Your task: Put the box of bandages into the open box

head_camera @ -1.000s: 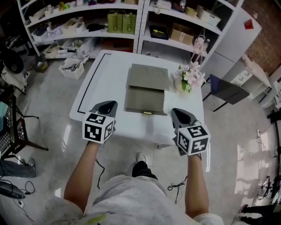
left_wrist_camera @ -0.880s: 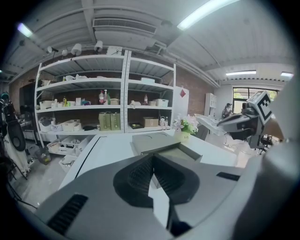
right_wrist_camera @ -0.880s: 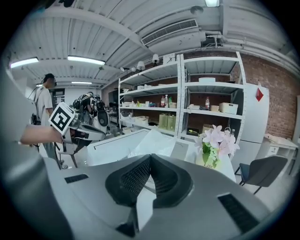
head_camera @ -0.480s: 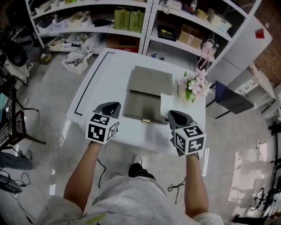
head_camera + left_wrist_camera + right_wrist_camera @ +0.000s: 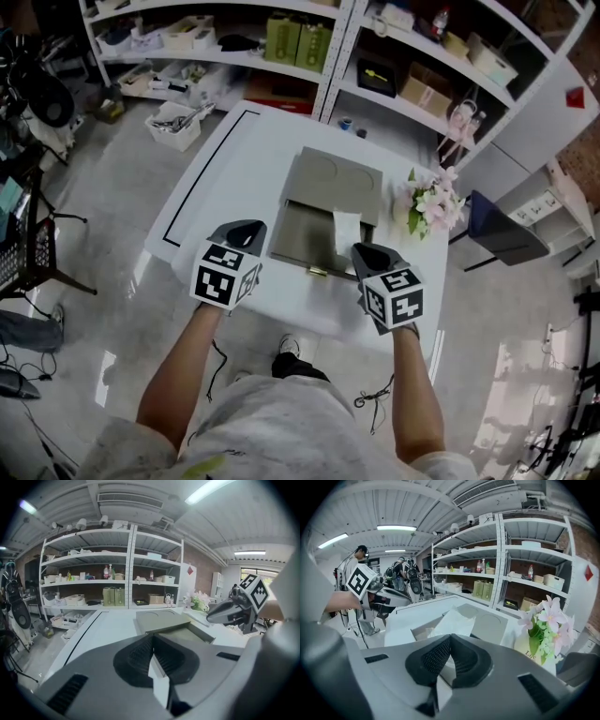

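While the right tongs (image 5: 363,253) grip the white box of bandages (image 5: 345,231) just over the open box (image 5: 302,232) on the tabletop (image 5: 234,169), the left tongs (image 5: 246,229) hover closed and empty, so seemingly only lowering and release remain

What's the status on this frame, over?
Left gripper shut, empty. Right gripper shut on flat white bandage box, held over grey-green open box. Nothing blocking.
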The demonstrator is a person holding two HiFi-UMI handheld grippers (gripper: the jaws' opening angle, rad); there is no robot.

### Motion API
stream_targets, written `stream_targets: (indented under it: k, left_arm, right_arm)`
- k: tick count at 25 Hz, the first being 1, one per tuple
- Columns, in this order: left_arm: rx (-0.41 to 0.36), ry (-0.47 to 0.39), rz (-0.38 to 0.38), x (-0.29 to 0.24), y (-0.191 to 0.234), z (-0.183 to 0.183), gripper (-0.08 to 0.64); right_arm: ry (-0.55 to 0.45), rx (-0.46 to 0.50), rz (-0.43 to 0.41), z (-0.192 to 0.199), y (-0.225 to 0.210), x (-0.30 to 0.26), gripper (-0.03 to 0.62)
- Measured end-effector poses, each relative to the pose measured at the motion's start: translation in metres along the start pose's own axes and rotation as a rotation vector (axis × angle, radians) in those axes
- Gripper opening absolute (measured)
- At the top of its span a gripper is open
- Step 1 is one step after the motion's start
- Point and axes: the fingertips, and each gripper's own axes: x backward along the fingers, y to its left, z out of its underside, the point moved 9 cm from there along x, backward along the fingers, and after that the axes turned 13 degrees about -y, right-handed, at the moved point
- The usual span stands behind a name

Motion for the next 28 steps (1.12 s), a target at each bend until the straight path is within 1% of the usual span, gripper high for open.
stream_targets:
  k: [8, 18, 28]
  left_arm:
    - [0.013, 0.006, -0.029, -0.002, 0.008, 0.005, 0.006]
    - [0.033, 0.014, -0.075, -0.004, 0.021, 0.012, 0.006]
    - [0.043, 0.019, -0.121, -0.003, 0.034, 0.011, 0.005]
  right_arm:
    - [0.053, 0.01, -0.06, 0.013, -0.003, -0.027, 0.005]
    - [0.154, 0.071, -0.133, 0.028, -0.011, -0.059, 0.005]
    - [0.217, 0.094, -0.189, 0.035, -0.012, -0.077, 0.005]
